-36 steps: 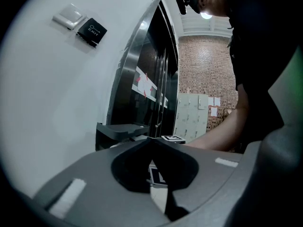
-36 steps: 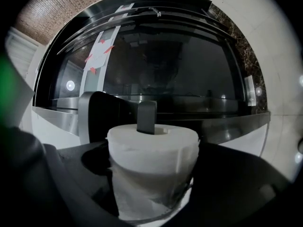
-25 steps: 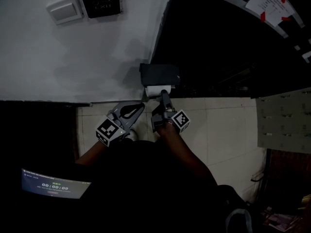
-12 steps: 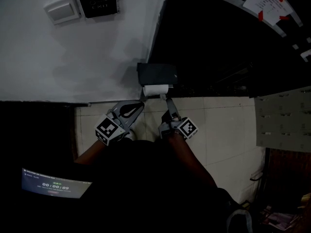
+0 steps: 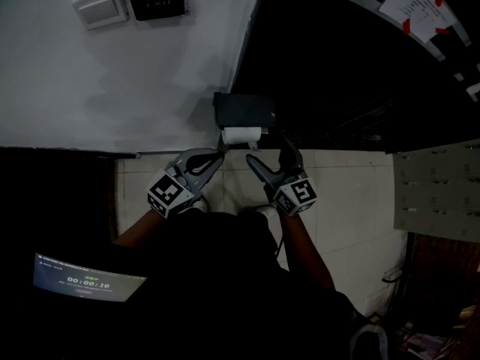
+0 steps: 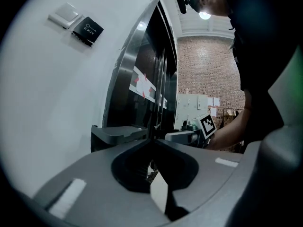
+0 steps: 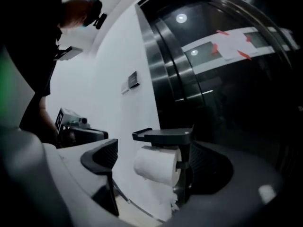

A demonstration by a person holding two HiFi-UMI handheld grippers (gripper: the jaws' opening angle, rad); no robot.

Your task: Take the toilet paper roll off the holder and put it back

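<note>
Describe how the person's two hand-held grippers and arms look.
Both the left gripper and right gripper are grey, with curved, tapering jaws and a white cube bearing black square markers. The person wears a dark top, forearms uncovered. No cables show.

1 TP roll (image 5: 241, 135); 1 holder (image 5: 244, 111); 2 grippers: L gripper (image 5: 217, 156), R gripper (image 5: 266, 148).

Toilet paper roll (image 7: 156, 167): soft white paper, ragged edge. Holder (image 7: 163, 135): matt dark plastic. Door (image 7: 227, 93): glossy dark. Wall (image 5: 112, 81): matt white.
</note>
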